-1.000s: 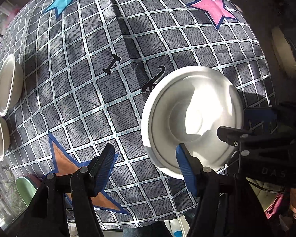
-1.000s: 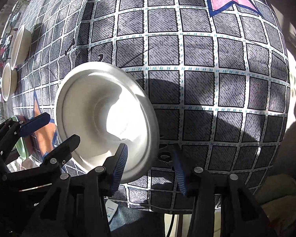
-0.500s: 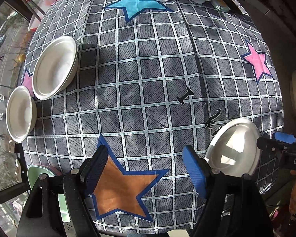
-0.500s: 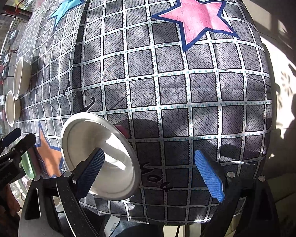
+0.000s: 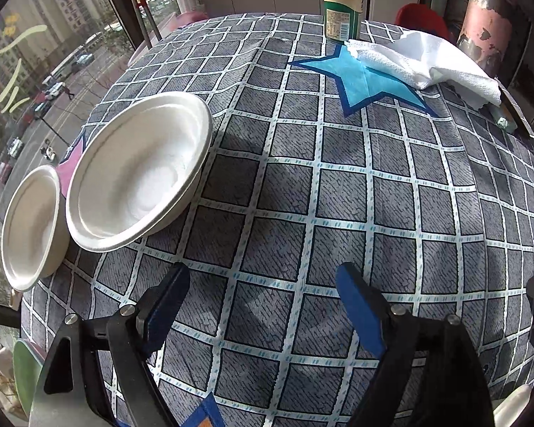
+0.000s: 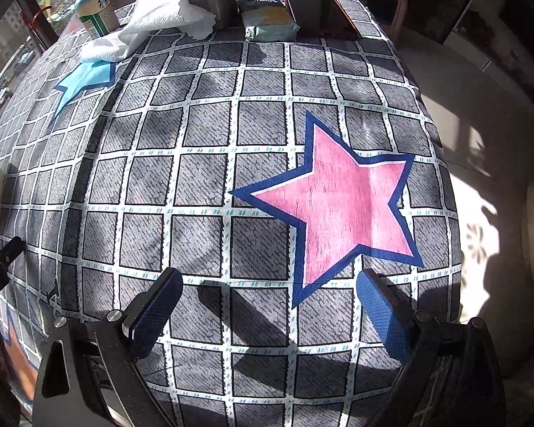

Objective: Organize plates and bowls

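Two white bowls (image 5: 139, 170) touching on checked tablecloth (image 5: 338, 213) beside window (image 5: 35, 53).

Matt white moulded-pulp bowls, large (image 5: 139, 170) & small (image 5: 30, 226); grey checked woven tablecloth (image 5: 302, 213), rough weave; crumpled white paper towel (image 5: 423, 60); glossy plastic bottle (image 5: 342, 3).

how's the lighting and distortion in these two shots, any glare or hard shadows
Left wrist view: fisheye bends the tablecloth grid into a dome; soft shadow patches; the larger bowl is bright inside but keeps detail. Right wrist view: same bulge, harsher sun, crisp finger shadows under the right gripper, blown-out floor at right.
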Available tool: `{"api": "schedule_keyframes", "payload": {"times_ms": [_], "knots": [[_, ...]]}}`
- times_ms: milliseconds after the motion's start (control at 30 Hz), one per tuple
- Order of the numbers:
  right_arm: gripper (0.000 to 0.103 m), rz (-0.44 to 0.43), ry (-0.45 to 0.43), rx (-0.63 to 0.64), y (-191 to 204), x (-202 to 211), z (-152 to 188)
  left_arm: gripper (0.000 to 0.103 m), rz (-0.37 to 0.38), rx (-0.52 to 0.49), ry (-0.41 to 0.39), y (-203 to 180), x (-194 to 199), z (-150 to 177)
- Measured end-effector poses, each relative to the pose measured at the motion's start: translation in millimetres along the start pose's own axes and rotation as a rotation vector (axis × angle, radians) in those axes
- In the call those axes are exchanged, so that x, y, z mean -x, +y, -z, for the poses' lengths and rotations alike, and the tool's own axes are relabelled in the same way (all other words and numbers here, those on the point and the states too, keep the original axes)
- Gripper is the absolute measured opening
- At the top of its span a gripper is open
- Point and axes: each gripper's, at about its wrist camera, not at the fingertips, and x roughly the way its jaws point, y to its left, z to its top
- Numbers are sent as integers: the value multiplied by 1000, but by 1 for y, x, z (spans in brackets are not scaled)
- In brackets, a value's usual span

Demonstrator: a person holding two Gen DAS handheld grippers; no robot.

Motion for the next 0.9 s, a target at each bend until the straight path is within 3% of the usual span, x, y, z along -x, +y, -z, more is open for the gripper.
{"api": "schedule_keyframes", "payload": {"times_ms": [167,267,400,433,600,733,900], "knots": [[102,-8,-83,1,6,-6,-5,101,-41,9,-38,5,-6,-1],[102,-9,-107,-4,8,-4,-4,103,-15,12,-37,10,-7,-1],[102,-13,-66,-14,10,-9,-11,103,-3,-22,35,8,-4,-7],[102,-18,-120,-13,13,-10,-14,103,-4,-40,62,8,-4,-8],[102,-20,-54,-13,22,-14,-38,103,-3,-141,215,0,-4,-8],[102,-18,-93,-19,21,-14,-37,103,-15,-170,186,-2,6,1],[102,-16,-121,-22,18,-13,-25,103,9,-135,214,2,16,3]]}}
